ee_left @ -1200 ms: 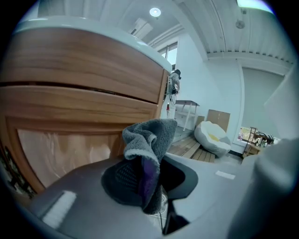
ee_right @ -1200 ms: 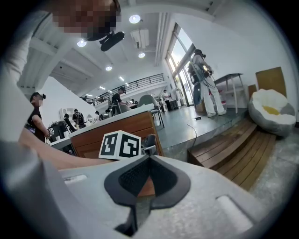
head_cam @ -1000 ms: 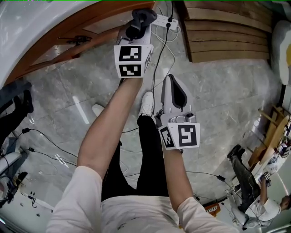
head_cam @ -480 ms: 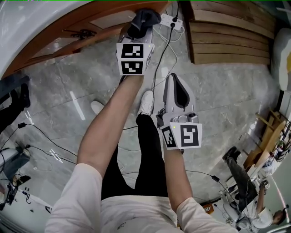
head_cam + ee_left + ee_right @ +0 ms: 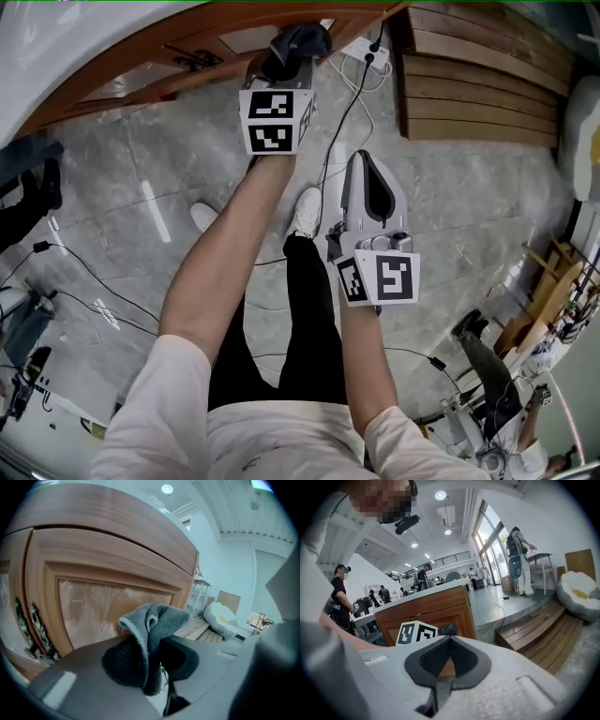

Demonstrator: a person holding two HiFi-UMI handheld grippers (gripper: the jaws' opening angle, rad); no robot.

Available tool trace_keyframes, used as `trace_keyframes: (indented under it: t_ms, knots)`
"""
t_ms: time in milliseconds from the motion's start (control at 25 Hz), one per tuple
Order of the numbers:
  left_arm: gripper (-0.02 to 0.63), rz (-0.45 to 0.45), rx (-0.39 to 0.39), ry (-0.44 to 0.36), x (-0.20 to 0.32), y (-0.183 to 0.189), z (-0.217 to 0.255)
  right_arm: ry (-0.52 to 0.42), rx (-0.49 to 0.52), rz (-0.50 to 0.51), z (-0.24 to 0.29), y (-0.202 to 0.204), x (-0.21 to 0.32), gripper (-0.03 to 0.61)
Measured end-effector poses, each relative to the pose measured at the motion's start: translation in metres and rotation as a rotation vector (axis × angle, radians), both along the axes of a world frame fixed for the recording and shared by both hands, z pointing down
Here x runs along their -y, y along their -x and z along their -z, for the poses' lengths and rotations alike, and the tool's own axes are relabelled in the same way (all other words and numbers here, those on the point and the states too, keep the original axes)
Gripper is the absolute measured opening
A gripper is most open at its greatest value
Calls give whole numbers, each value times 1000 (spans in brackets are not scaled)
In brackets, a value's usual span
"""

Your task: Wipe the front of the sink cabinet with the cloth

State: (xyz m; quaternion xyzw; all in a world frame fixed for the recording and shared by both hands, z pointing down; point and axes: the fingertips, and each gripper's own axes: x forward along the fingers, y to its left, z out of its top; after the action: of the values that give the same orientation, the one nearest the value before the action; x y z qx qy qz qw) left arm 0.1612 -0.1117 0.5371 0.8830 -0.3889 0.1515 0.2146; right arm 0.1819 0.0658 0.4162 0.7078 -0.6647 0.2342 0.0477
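Pinches the grey cloth (image 5: 153,620) in the left gripper (image 5: 151,654), with the jaws clamped on its lower folds and the rest bunched up above the tips. Shows the same in the head view: left gripper (image 5: 292,49) stretched out ahead, cloth (image 5: 302,37) at its tip. Holds the cloth right up at the sink cabinet front (image 5: 112,569), level with the recessed door panel; cannot tell whether touching or just off the wood. Has two ornate metal door handles (image 5: 33,632) further left on that front.

Hangs the right gripper (image 5: 364,171) lower and nearer the body, well apart from the sink cabinet front (image 5: 187,49), over the grey marble floor (image 5: 141,169). Presses the right gripper's (image 5: 448,654) jaws together with nothing between them.

Beyond, lays out a white power strip (image 5: 361,49) with cables near the cabinet's corner, wooden steps (image 5: 478,80) to the right, a white shoe (image 5: 302,211) on the floor below the arms, and a pale beanbag (image 5: 220,617) far off.
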Motion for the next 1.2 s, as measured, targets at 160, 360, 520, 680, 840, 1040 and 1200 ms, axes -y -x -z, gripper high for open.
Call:
trace_keyframes:
  t_ms: [160, 360, 520, 680, 840, 1040, 1200]
  knots:
    - [72, 27, 5, 4, 3, 23, -1, -7, 2, 20, 2, 16, 7, -3]
    - [72, 63, 11, 12, 6, 52, -2, -17, 2, 48, 9, 38, 15, -3]
    - [72, 81, 14, 10, 9, 71, 0, -19, 1, 63, 11, 53, 19, -2]
    - [72, 100, 16, 7, 12, 89, 2, -19, 1, 80, 12, 66, 22, -3]
    - [72, 135, 15, 24, 12, 108, 2, -21, -7, 104, 16, 80, 25, -2]
    - [72, 159, 18, 29, 14, 125, 1, -26, -5, 115, 20, 90, 30, -3]
    - [72, 164, 23, 29, 12, 136, 1, -23, -12, 130, 19, 99, 31, -3]
